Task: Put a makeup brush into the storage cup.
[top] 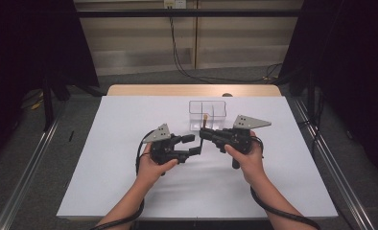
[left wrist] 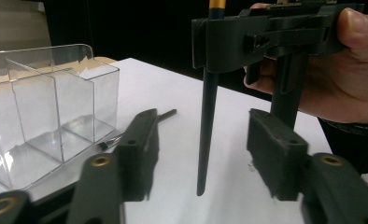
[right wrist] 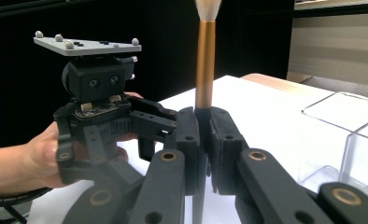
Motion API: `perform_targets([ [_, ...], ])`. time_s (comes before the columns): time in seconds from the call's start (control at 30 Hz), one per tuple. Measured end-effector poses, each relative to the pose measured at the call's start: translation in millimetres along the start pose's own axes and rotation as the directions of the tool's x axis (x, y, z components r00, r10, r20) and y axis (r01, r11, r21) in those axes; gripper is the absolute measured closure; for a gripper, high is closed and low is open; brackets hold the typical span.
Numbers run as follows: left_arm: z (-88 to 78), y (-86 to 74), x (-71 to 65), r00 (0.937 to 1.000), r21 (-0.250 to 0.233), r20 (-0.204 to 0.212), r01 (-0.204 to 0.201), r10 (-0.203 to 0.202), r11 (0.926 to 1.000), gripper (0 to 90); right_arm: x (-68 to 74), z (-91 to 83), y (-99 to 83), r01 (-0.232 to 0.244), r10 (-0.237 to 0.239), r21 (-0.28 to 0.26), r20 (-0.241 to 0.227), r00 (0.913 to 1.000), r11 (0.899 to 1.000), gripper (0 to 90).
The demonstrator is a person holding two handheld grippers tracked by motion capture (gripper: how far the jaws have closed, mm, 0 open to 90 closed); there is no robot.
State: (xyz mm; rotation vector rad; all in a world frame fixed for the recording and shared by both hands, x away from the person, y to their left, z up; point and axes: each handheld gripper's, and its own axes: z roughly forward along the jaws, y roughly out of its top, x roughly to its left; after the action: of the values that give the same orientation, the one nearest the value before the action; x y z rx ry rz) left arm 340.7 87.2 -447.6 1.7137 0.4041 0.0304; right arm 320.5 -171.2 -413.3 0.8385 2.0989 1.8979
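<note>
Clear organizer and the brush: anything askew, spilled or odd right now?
Nothing spilled or damaged. The clear organizer stands square on the table, compartments bare. The makeup brush is upright, bristles up, clamped in the right gripper. One oddity: a thin dark stick lies loose on the table beside the organizer. The left gripper is open around the handle.

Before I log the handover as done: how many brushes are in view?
2. One brush stands upright, clamped in the right gripper, bristles up. A second, thin brush lies on the table beside the clear organizer. Others may be hidden.
</note>
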Motion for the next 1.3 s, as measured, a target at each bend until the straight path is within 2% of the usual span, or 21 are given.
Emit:
perform_targets([
  [0.1, 0.9, 0.2, -0.7, 0.9999, -0.01, -0.005, -0.01, 0.01, 0.9999, 29.0, -0.4, -0.3, 0.7, 0.0, 0.0, 0.001, -0.001, 1.0, 1.0, 84.0],
  [0.17, 1.5, 0.1, -0.8, 0.9999, -0.014, -0.004, -0.016, 0.015, 0.9998, 26.9, -0.5, -0.4, 1.0, 0.006, -0.006, 0.003, 0.003, 1.0, 1.0, 84.0],
  [0.37, 0.7, -0.5, 1.9, 0.9996, -0.025, -0.027, -0.011, 0.01, 0.9996, 11.8, -1.7, -0.6, 2.4, 0.01, -0.01, -0.001, 0.007, 0.9999, 1.0, 84.0],
  [0.43, -0.1, -0.3, 2.4, 0.9994, -0.028, -0.031, -0.014, 0.013, 0.9995, 10.6, -2.4, -0.9, 2.5, 0.012, -0.012, -0.002, 0.009, 0.9999, 1.0, 84.0],
  [0.5, -0.8, -0.5, 2.3, 0.9985, -0.02, -0.042, -0.036, 0.035, 0.9992, 9.6, -3.6, -1.3, 2.7, 0.013, -0.013, 0.0, 0.016, 0.9998, 1.0, 84.0],
  [0.67, -0.9, -2.2, 4.4, 0.9983, -0.013, -0.049, -0.032, 0.031, 0.9994, 4.9, -6.3, -1.3, 3.0, 0.014, -0.014, 0.003, 0.022, 0.9997, 1.0, 84.0],
  [0.83, -5.0, -1.2, 5.5, 0.9976, -0.01, -0.05, -0.049, 0.048, 0.9988, 2.6, -6.7, -0.9, 4.1, 0.019, -0.019, 0.006, 0.022, 0.9996, 1.0, 84.0],
  [0.97, -8.3, -1.8, 6.0, 0.9955, 0.014, -0.046, -0.083, 0.083, 0.9965, 0.0, -9.0, -1.2, 5.6, 0.019, -0.019, 0.005, 0.028, 0.9994, 1.0, 84.0],
  [1.1, -9.0, -1.7, 7.5, 0.9971, 0.021, -0.05, -0.057, 0.058, 0.9981, 0.0, -11.7, -1.1, 7.2, 0.023, -0.023, 0.007, 0.036, 0.9991, 1.0, 84.0],
  [1.3, -13.2, -0.5, 8.1, 0.9971, 0.02, -0.044, -0.061, 0.062, 0.9979, 0.0, -16.3, -1.4, 12.0, 0.033, -0.033, 0.009, 0.054, 0.998, 0.999, 83.9],
])
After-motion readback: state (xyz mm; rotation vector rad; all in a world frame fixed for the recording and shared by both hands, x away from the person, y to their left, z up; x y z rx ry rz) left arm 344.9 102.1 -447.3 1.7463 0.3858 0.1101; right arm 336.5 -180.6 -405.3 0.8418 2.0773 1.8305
